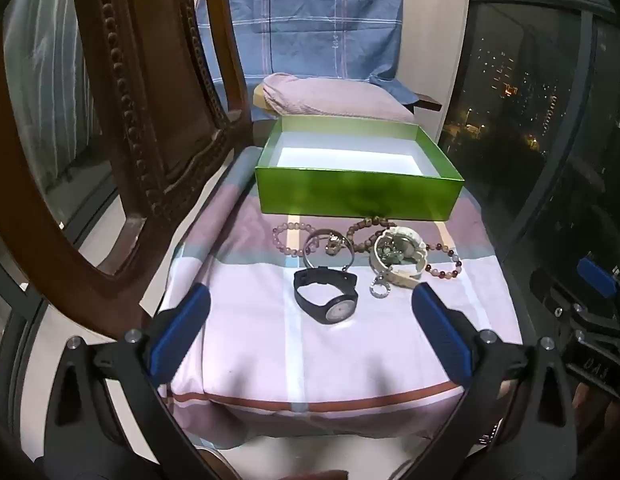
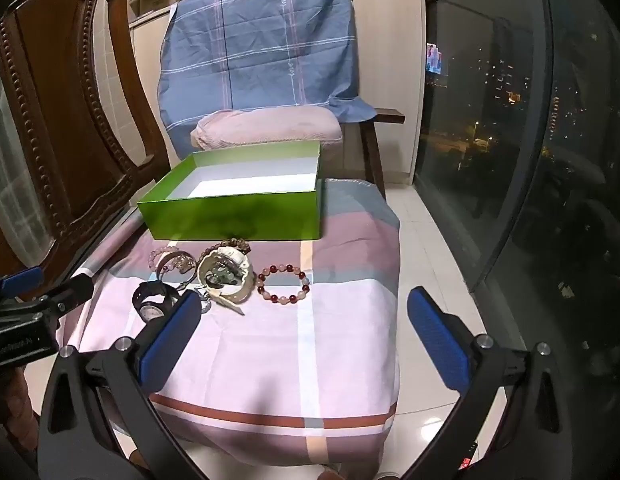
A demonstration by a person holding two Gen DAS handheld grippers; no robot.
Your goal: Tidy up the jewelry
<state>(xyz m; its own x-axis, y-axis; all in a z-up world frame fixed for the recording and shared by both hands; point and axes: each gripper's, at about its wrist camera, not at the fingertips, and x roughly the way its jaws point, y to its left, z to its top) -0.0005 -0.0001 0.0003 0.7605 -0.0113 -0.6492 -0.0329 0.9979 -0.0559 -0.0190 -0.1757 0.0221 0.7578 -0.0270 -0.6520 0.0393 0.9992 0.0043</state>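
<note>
We see the jewelry bunched on a pink checked cloth [image 1: 310, 352], just in front of an open green box [image 1: 357, 196] whose white inside holds nothing. Nearest us lies a black watch [image 1: 325, 294]; behind it sit a metal bangle [image 1: 329, 248] and a pale pink bead bracelet [image 1: 288, 238], and to their right a cream watch [image 1: 397, 254] rests partly over a brown bead bracelet [image 1: 367, 228]. A red and pink bead bracelet [image 2: 284, 284] lies on its own at the right end of the group, just beside the cream watch. Our left gripper [image 1: 310, 340] hangs above the near part of the cloth with its jaws spread wide and nothing between them; our right gripper [image 2: 304, 340] is likewise spread wide and bare. A carved wooden chair [image 2: 66, 128] stands to the left, and a blue checked sheet [image 2: 262, 48] hangs behind the box.
</note>
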